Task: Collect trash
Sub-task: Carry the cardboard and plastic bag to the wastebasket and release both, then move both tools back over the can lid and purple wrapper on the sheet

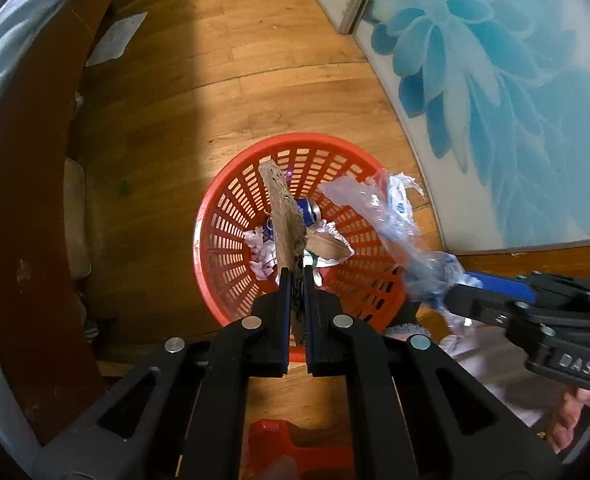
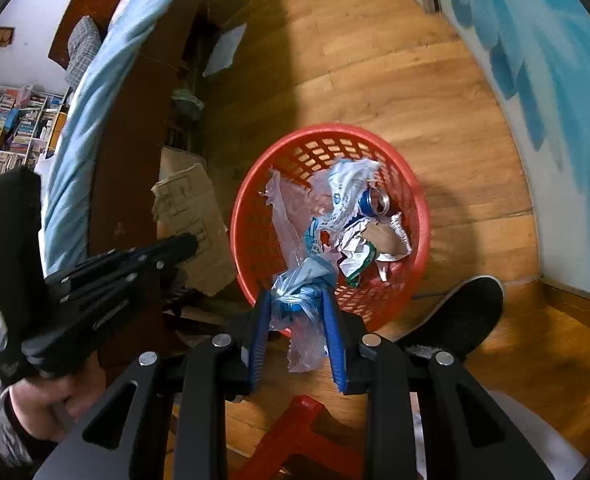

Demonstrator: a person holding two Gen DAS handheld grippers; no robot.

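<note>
A red slotted basket (image 1: pixel 211 240) (image 2: pixel 335 131) stands on the wooden floor, holding crumpled paper, wrappers and a blue can (image 1: pixel 310 210) (image 2: pixel 372 202). My left gripper (image 1: pixel 296 280) (image 2: pixel 189 243) is shut on a flat piece of brown cardboard (image 1: pixel 283 216) (image 2: pixel 189 208). In the left wrist view the cardboard sticks out over the basket; in the right wrist view it hangs just left of the rim. My right gripper (image 2: pixel 297 300) (image 1: pixel 453 290) is shut on a clear plastic bag with blue print (image 2: pixel 285 220) (image 1: pixel 391 220), held over the basket's near edge.
A bed with a blue sheet (image 2: pixel 95 100) and dark wooden frame (image 1: pixel 35 240) runs along the left. A blue flower-patterned panel (image 1: pixel 495 80) stands at the right. A black shoe (image 2: pixel 459 316) sits beside the basket, a red plastic stool (image 2: pixel 303 436) below the grippers. Papers (image 1: pixel 115 38) lie further away.
</note>
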